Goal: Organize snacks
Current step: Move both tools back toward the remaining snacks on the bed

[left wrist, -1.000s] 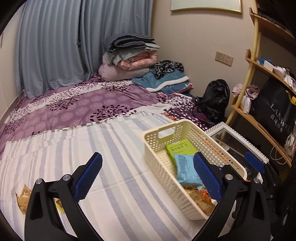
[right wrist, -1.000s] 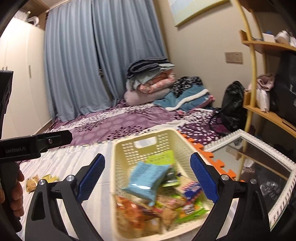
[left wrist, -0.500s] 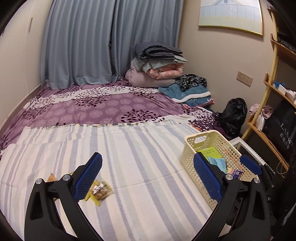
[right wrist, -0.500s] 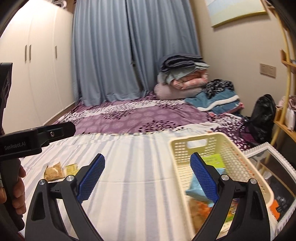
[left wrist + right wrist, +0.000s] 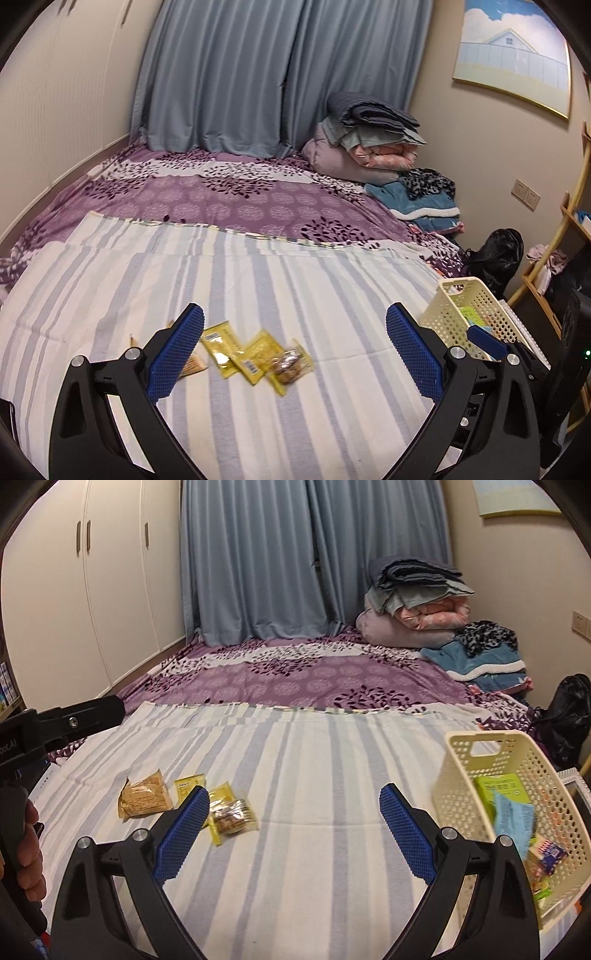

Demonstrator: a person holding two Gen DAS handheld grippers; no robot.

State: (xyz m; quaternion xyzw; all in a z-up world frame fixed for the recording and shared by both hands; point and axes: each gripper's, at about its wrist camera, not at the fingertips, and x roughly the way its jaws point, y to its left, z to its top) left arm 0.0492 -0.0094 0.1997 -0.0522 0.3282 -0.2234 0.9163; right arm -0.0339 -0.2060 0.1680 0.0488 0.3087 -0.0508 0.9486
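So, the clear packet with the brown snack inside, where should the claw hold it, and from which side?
The clear packet lies flat on the striped sheet, overlapping a yellow packet. Probably best to come from above and pinch its free right edge, away from the overlap. The left claw is open and nearest.

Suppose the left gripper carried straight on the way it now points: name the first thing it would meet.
Probably the loose yellow snack packets on the striped sheet. They lie just ahead of the open left gripper, slightly left of its centre line; depth is unclear, so it might pass over them and meet the sheet instead.
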